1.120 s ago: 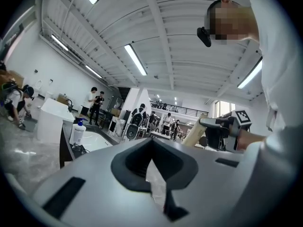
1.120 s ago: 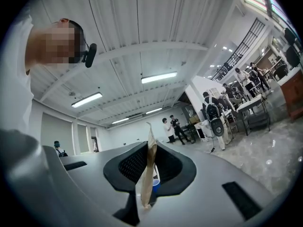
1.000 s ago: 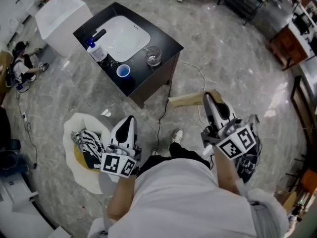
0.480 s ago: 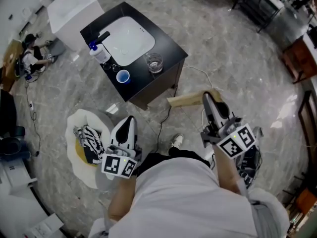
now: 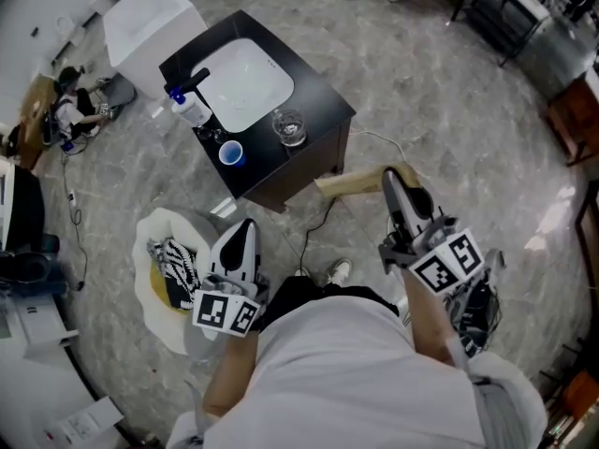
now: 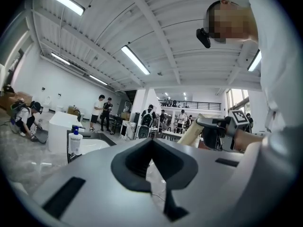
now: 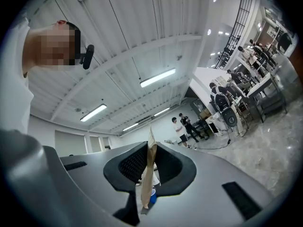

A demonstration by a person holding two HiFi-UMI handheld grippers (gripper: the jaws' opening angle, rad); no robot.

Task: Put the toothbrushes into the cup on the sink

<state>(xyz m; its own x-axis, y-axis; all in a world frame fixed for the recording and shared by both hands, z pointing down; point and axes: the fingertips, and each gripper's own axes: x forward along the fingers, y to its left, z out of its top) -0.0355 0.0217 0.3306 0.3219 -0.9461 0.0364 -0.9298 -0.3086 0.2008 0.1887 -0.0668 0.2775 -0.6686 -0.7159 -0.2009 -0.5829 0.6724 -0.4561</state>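
cup: blue cup is set on black sink counter, plain blue inside shown, near clear glass | tan flat pack is clamped edge-on by right gripper, held over floor, well apart from cup | left gripper: jaws are pressed together

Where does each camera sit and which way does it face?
Head view: on the head, steeply down at sink cabinet; shirt, forearms.
Left gripper view: on left hand-held gripper, level across the hall; shirt, right forearm.
Right gripper view: on right hand-held gripper, tilted up, gripping tan packet; shoulder.
Shared: soap bottle, head and left views.
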